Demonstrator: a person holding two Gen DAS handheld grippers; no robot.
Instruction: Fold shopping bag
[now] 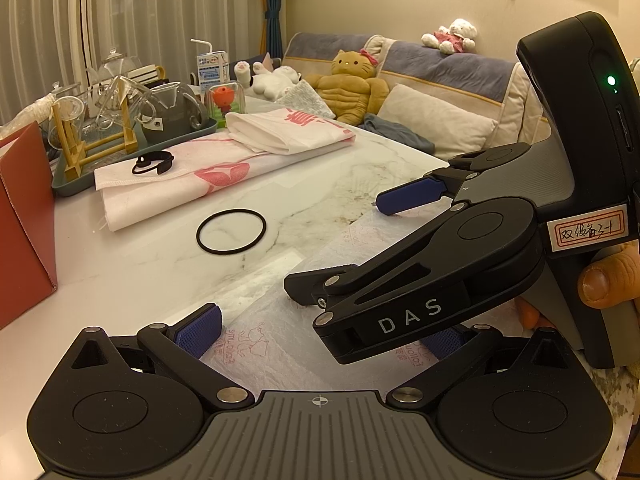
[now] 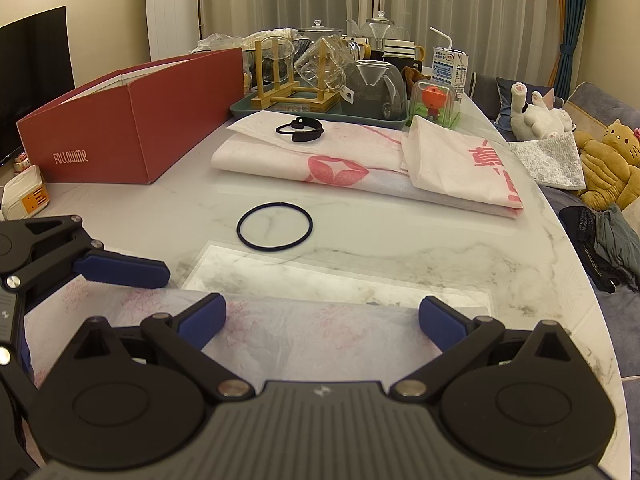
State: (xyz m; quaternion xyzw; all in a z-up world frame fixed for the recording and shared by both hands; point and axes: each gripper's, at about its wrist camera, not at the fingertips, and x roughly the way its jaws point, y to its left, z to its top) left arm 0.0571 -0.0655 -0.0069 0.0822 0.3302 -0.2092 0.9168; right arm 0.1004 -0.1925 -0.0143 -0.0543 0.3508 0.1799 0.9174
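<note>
A thin translucent shopping bag (image 1: pixel 272 336) with faint pink print lies flat on the marble table at the near edge; it also shows in the right wrist view (image 2: pixel 320 336). My left gripper (image 1: pixel 320 332) is open just above the bag, its blue pads (image 1: pixel 200 330) wide apart. My right gripper (image 2: pixel 322 320) is open over the bag too. In the left wrist view the right gripper (image 1: pixel 340 240) crosses from the right, jaws apart. The left gripper's fingers (image 2: pixel 120 266) show at the left of the right wrist view.
A black elastic ring (image 2: pixel 274 226) lies beyond the bag. Behind it lie folded white-and-pink cloth bags (image 2: pixel 360 168) with a black hair tie (image 2: pixel 300 130). A red box (image 2: pixel 132 128) stands left. A green tray (image 2: pixel 320 114) of glassware stands at the back. A sofa with plush toys (image 1: pixel 352 84) stands right.
</note>
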